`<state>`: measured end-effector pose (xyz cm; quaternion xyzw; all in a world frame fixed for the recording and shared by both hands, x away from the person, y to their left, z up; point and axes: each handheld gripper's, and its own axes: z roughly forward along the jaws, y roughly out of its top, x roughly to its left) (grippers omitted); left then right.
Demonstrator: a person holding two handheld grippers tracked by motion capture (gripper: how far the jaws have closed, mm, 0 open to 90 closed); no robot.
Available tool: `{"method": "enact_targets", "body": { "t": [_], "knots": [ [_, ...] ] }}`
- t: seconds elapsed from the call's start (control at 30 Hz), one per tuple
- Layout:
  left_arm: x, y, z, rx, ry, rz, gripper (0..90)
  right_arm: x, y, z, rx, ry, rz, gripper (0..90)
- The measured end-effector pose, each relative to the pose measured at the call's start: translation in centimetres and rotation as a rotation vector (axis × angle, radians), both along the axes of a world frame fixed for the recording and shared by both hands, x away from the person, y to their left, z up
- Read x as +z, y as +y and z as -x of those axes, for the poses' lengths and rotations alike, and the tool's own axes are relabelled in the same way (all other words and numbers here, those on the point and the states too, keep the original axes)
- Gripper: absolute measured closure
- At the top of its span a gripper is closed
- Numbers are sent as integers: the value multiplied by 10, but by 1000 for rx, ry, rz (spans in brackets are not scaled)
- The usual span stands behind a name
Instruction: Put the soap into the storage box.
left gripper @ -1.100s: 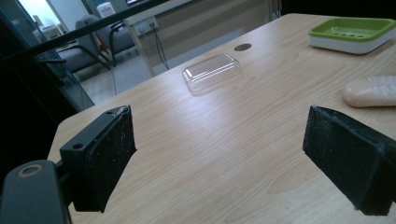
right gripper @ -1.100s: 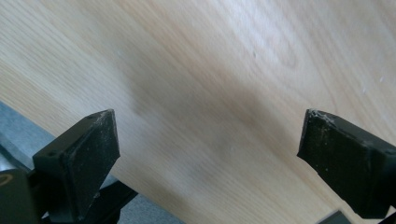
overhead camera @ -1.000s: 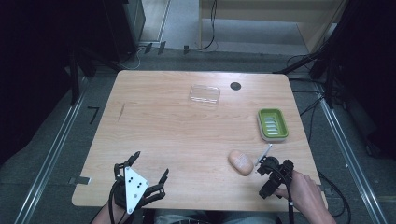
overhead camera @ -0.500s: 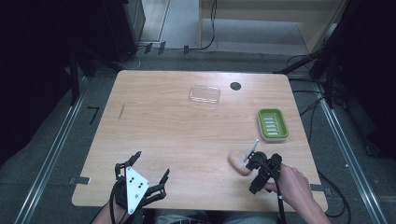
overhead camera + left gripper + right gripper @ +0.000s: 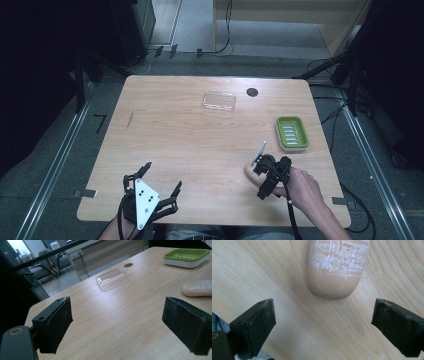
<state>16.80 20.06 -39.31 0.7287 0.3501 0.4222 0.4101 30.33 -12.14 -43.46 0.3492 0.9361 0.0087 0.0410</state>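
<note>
A tan soap bar [image 5: 337, 267] with white scuffing lies flat on the wooden table [image 5: 175, 140]. My right gripper [image 5: 323, 312] hovers just above its near end, pointing down, open, one jaw on each side and touching nothing. From above, the right gripper [image 5: 261, 175] covers most of the soap bar [image 5: 248, 171]. A green soap dish [image 5: 291, 133] on a white base sits a little beyond it to the right. My left gripper [image 5: 162, 176] stands open near the front left edge. Between its jaws the left gripper [image 5: 117, 322] holds nothing; the soap bar [image 5: 197, 287] and the dish [image 5: 186, 256] lie far off.
A clear plastic lid [image 5: 219, 100] lies at the back middle of the table, beside a round black hole [image 5: 252, 92]. A thin dark mark [image 5: 129, 120] is on the left part of the tabletop. Cables and dark stands surround the table.
My right gripper has moved left and forward from the table's right front, coming over the soap bar. The left gripper has stayed where it was.
</note>
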Motion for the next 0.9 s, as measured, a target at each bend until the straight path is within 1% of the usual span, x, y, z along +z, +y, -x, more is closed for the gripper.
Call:
{"method": "enact_targets", "body": {
  "t": [0.23,0.27,0.33,0.37,0.5,0.6,0.7,0.9],
  "knots": [
    [0,0,0,-2,-2,-2,99,-1,7,-10,1,9,-2,52],
    [0,0,0,-1,-1,-2,99,-3,10,-13,7,18,1,52],
    [0,0,0,-2,0,-4,99,-4,12,-16,12,19,0,52],
    [0,0,1,-3,-3,-5,99,-4,13,-17,2,25,-4,52],
    [0,0,1,1,-4,-2,99,-6,15,-22,-1,31,-13,52],
    [0,0,0,-3,-3,-5,99,-10,19,-29,-1,43,-18,52],
    [0,0,0,-1,-5,0,99,-12,21,-31,-4,47,-15,51],
    [0,0,1,-2,-4,-6,99,-17,28,-39,-3,53,-21,48]
  ]
}}
